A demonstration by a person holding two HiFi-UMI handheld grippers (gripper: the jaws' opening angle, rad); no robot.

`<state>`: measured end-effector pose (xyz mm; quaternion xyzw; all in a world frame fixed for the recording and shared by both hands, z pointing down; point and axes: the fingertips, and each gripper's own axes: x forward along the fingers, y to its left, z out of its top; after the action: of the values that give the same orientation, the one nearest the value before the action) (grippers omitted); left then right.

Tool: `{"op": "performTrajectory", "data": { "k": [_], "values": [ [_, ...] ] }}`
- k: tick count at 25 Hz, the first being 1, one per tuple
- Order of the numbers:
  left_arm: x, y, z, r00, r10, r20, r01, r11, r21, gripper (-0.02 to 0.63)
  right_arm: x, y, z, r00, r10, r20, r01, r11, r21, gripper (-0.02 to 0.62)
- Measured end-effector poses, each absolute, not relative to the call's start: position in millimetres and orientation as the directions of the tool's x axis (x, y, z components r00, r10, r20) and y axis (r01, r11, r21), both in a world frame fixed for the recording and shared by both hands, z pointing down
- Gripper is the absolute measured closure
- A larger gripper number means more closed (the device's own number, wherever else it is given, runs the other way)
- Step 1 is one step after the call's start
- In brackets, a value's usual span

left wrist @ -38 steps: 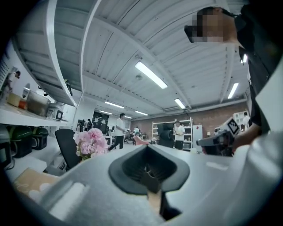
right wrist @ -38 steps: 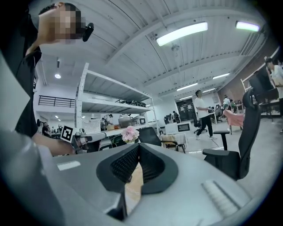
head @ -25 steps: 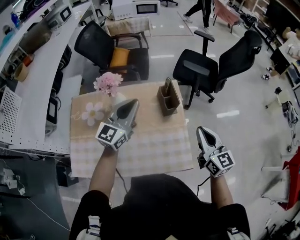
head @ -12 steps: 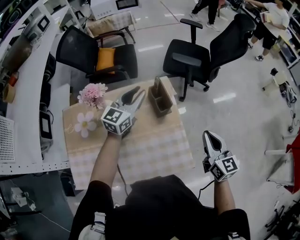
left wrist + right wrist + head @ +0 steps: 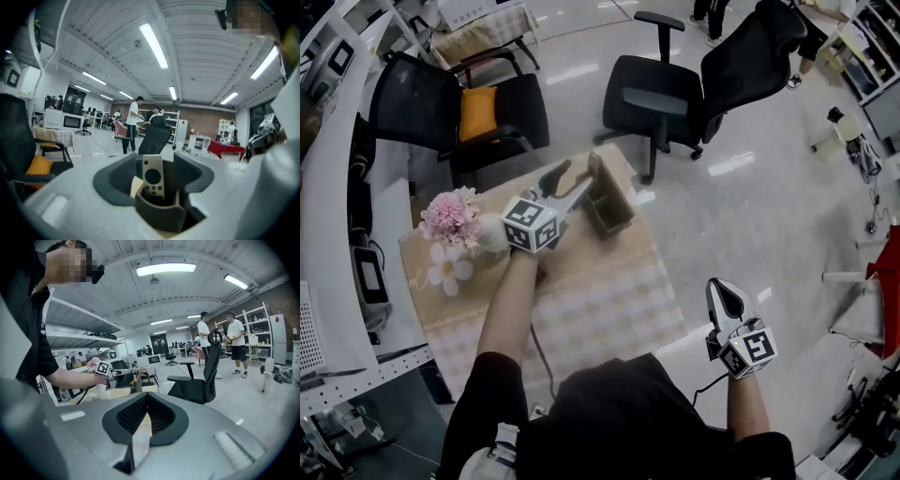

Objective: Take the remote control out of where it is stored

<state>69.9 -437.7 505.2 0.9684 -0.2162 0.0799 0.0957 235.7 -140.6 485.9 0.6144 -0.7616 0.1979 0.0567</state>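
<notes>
A white remote control (image 5: 153, 176) with a round black pad stands upright in a brown holder (image 5: 159, 215). In the head view that holder (image 5: 612, 210) sits at the far side of the cloth-covered table (image 5: 605, 302). My left gripper (image 5: 570, 182) reaches level at the holder's near end. Its jaws have just been opening and stand wide. In the left gripper view the remote shows in the gap of the left gripper (image 5: 154, 160), and neither pad presses on it. My right gripper (image 5: 724, 295) hangs off the table's right edge, shut and holding nothing; the right gripper view shows the right gripper (image 5: 146, 397) the same way.
Pink flowers in a white vase (image 5: 450, 214) stand left of the left gripper. Two black office chairs (image 5: 675, 89) are beyond the table, one with an orange cushion (image 5: 476, 112). A long white desk (image 5: 328, 234) runs along the left. People stand far off (image 5: 134, 122).
The left gripper moved forward and down from over the table's middle to the holder, and its jaws went from shut to wide open. The right gripper sank a little beside the table.
</notes>
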Motion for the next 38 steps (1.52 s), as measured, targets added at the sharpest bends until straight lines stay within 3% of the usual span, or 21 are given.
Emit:
{"op": "performTrajectory", "data": {
  "k": [9,19,26,32,38],
  "values": [
    [98.8,-457.8,551.9,0.932,-0.278,0.233,-0.33,-0.915,0.23,0.308,234.9,-140.5,518.0,-0.2,-0.893,0.403,-0.961,0.099,-0.257,0.59],
    [108.5,-457.5,568.9,0.967,-0.151,0.203,-0.21,-0.927,0.312,0.308,236.2,-143.8,530.1,-0.174,-0.88,0.441,-0.963,0.059,-0.262,0.589],
    [109.7,-457.3,571.0,0.975,-0.115,0.189,-0.172,-0.932,0.32,0.335,234.1,-142.5,535.4,-0.184,-0.87,0.458,-0.968,0.079,-0.239,0.59],
    [107.1,-455.5,569.4,0.971,-0.113,0.209,-0.172,-0.941,0.291,0.396,235.6,-144.5,529.5,-0.175,-0.879,0.443,-0.971,0.08,-0.224,0.589],
    [103.5,-455.6,541.4,0.969,-0.176,0.173,-0.214,-0.947,0.238,0.417,231.5,-148.9,515.6,-0.186,-0.895,0.406,-0.971,0.102,-0.218,0.591]
  ]
}}
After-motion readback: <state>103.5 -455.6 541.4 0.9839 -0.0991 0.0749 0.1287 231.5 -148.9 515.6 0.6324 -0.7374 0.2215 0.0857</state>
